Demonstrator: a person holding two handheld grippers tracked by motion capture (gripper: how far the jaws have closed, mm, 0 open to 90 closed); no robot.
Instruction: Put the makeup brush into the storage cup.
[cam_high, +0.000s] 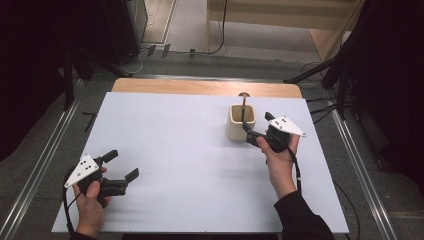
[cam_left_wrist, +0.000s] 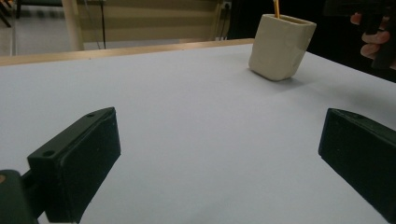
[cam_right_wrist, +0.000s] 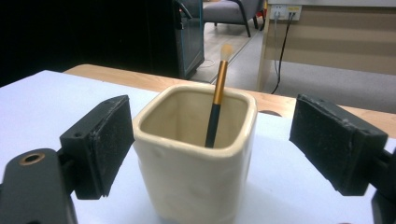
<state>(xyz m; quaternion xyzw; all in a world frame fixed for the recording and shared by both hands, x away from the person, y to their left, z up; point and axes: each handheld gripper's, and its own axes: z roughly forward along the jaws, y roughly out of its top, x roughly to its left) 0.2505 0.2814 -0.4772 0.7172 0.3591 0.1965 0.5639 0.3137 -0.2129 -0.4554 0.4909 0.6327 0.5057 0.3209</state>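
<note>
1. Right gripper view: cream ceramic cup (cam_right_wrist: 196, 158) on white bench (cam_right_wrist: 42, 102), brush (cam_right_wrist: 215, 100) leaning inside.
2. Likely heavy, rigid, glazed-slick, breakable (best gripped across flat outer walls).
3. Right hand-held gripper (cam_right_wrist: 210, 140) released, jaws flanking cup; left hand-held gripper (cam_high: 121, 165) released, well apart.

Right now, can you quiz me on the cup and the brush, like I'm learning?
1. True or false: the brush lies flat on the table.
2. Where is the brush? A) in the cup B) in the left gripper C) on the floor
3. Fill in: the right gripper has its jaws ____, one on each side of the cup.

Key:
1. False; it stands in the cup.
2. A
3. open, not pressing the cup.
</note>
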